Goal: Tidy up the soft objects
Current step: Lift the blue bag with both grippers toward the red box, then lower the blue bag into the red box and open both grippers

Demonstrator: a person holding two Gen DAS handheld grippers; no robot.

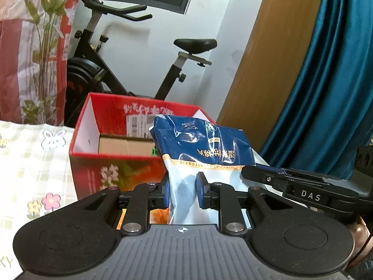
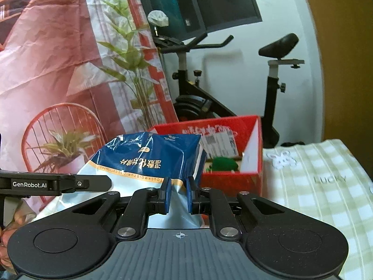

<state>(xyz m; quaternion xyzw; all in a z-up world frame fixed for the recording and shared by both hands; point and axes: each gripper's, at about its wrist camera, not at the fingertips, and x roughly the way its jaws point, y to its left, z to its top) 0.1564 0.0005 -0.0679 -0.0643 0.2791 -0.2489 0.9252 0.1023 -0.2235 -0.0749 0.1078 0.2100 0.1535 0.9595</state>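
Above a checked cloth [image 2: 326, 186], in front of an open red box [image 1: 112, 156], both grippers were clamped on one blue-and-white cotton pad bag [image 1: 205, 149]. The left gripper [image 1: 183, 192] pinched the bag's pale lower part between its blue pads; the right gripper [image 2: 179, 194] held the same end from the other side. The bag's bottom edge was hidden behind the gripper bodies. Inside the box, a brown carton [image 1: 126, 145] and something green [image 2: 222, 163] were partly covered and hard to make out. An exercise bike [image 1: 130, 63] stood far behind, its base cut off by the box.
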